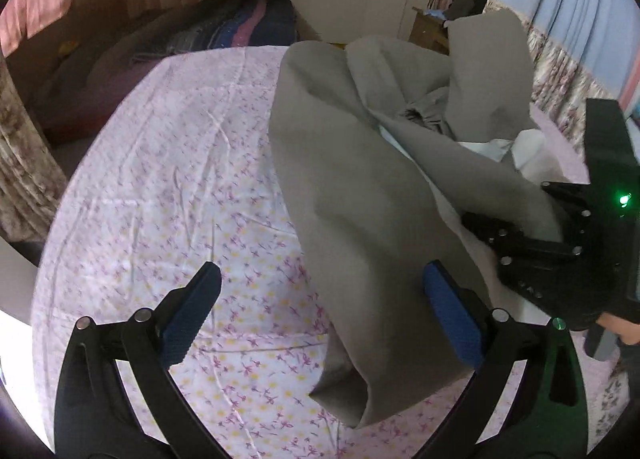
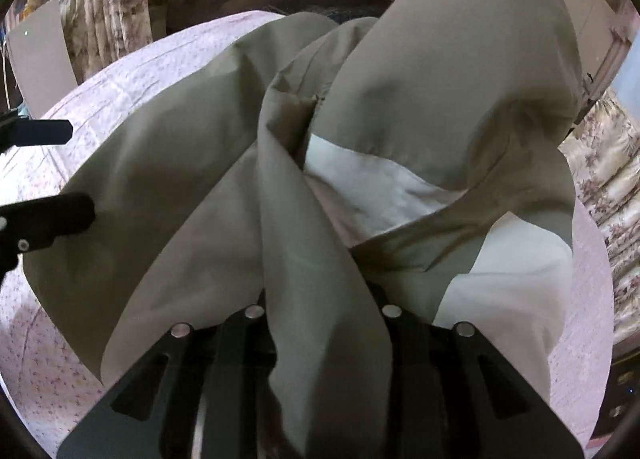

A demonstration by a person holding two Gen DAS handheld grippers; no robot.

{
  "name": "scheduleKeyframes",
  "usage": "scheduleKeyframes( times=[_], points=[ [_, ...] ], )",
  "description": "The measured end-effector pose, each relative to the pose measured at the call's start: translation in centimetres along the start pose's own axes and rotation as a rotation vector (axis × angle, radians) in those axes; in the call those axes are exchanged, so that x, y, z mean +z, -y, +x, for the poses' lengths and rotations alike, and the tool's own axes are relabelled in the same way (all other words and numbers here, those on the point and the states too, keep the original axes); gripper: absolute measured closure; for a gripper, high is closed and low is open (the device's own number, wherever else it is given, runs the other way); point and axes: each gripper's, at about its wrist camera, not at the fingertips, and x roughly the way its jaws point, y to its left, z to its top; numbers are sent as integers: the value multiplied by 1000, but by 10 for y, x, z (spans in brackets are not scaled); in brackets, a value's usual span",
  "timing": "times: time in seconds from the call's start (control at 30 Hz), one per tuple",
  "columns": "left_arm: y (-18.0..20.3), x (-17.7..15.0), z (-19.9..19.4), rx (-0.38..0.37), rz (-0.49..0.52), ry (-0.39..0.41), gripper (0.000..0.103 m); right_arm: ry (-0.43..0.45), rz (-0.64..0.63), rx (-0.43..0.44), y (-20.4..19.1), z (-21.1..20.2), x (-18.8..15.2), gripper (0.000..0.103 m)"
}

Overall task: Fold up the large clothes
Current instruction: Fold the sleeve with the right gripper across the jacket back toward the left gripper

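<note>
The grey garment [image 1: 360, 187] is hanging above the bed [image 1: 168, 163], bunched and pinched in the right claw [image 2: 320, 319]. The left claw [image 1: 320, 307] is waiting spread beside its drooping end, so the next move is likely gripping that end and spreading the cloth flat.

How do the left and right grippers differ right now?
The left gripper is open, its blue pads spread wide; the right gripper is shut on the grey garment. The left holds nothing and hangs over the floral sheet, beside a hanging fold; the right lifts bunched cloth. Both are black two-finger tools above the bed.
</note>
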Motion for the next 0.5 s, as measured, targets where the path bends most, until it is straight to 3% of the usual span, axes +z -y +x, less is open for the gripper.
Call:
scheduleKeyframes(
  times=[0.1,0.17,0.23,0.5],
  points=[
    [-3,-2,-3,-14,-4,2,3,28,8,43,3,-17,-2,65],
    [0,-2,-6,-6,13,8,3,40,0,58,-5,-33,-4,44],
    [3,-1,-8,1,23,8,3,52,-6,67,-6,-48,-6,34],
    [10,2,-8,1,26,-3,3,149,23,119,18,-130,-30,30]
  ],
)
